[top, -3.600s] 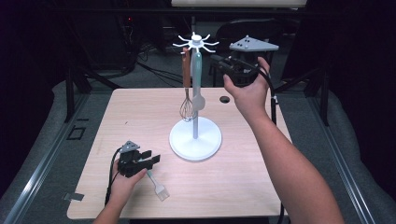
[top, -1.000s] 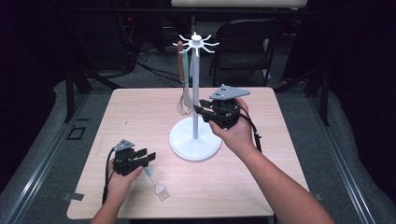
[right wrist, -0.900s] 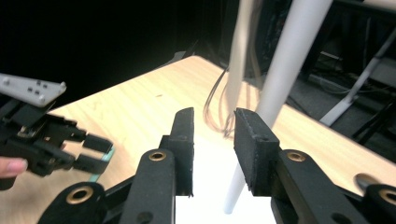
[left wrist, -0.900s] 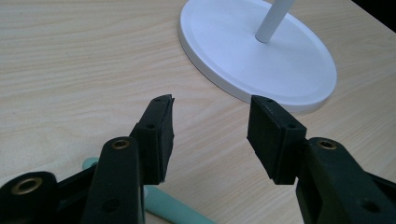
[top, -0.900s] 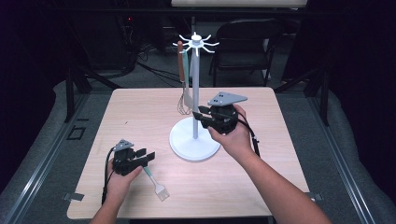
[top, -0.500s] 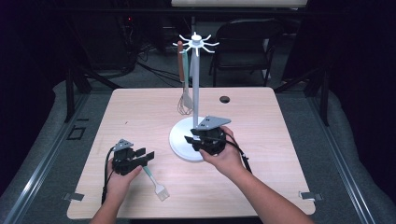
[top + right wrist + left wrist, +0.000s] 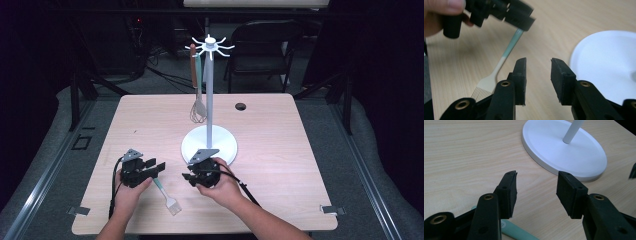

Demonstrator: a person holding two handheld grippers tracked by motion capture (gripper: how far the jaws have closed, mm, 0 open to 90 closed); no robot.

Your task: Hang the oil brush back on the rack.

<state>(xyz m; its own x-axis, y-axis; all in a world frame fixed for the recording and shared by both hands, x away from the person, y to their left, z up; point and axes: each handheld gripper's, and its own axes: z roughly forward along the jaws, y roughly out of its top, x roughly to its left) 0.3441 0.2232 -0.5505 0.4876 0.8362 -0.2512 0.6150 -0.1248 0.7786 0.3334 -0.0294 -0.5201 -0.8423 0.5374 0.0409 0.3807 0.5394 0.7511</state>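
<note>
We see the left gripper (image 7: 152,168) low over the near left part of the wooden table (image 7: 300,150), its jaws standing well apart with nothing pressed between them; in its own view the gap holds bare tabletop, and the mint-green handle of the brush (image 7: 516,231) passes under the base of the jaws, whether it touches them we cannot tell; from above, the brush (image 7: 166,195) lies flat on the table, its handle end under the left gripper and its pale bristle head pointing toward the near edge; the right gripper (image 7: 191,176) sits just beside it, to the right, in front of the white round base of the utensil stand (image 7: 210,145); its jaws are partly open, have just been closing a little, and grip nothing, with plain wood showing between them; in the right gripper view the brush (image 7: 499,67) lies just left of the jaws; a whisk (image 7: 198,110) hangs from the stand's hooks
</note>
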